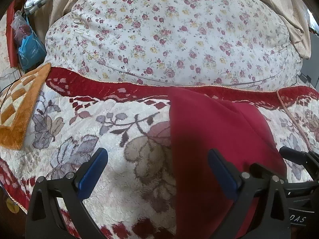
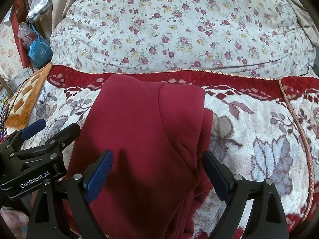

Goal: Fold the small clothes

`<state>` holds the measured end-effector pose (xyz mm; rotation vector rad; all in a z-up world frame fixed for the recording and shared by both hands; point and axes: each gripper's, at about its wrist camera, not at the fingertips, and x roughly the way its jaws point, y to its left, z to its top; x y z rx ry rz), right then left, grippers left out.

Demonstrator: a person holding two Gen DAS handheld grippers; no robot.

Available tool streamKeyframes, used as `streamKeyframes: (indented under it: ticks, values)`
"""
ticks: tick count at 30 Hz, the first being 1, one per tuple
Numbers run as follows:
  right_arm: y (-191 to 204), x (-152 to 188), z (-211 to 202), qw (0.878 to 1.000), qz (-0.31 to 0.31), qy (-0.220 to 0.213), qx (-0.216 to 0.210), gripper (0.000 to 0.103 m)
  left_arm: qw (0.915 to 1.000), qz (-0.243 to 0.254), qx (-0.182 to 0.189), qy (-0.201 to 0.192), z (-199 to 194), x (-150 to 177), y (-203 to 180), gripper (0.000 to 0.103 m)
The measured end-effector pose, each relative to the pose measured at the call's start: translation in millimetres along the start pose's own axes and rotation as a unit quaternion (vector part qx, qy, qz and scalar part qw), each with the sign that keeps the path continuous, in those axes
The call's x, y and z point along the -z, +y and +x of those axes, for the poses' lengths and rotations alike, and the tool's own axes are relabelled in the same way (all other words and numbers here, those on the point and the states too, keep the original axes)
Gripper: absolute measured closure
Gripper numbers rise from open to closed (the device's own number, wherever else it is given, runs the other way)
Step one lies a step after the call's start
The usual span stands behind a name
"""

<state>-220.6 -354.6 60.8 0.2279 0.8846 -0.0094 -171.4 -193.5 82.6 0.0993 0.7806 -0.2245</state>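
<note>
A dark red garment (image 2: 143,131) lies folded lengthwise on a plush blanket with a flower pattern (image 2: 259,131). In the left wrist view the garment (image 1: 215,131) fills the lower right. My left gripper (image 1: 157,155) is open and empty, hovering over the garment's left edge. My right gripper (image 2: 157,157) is open and empty, hovering over the garment's near part. The left gripper also shows in the right wrist view (image 2: 57,127) at the garment's left side, open.
A large flower-print duvet (image 1: 169,31) is heaped behind the blanket. An orange checked cushion (image 1: 20,107) lies at the left. Plastic bags (image 1: 30,47) hang at the far left. Beige curtains (image 1: 295,20) hang at the back.
</note>
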Motion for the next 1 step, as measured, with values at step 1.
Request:
streamKeyframes:
  ticks: [1]
  values:
    - [-0.1, 0.1, -0.3, 1.000, 0.000, -0.001, 0.000, 0.010, 1.0000, 0.000, 0.001, 0.002, 0.7, -0.6, 0.4, 0.003]
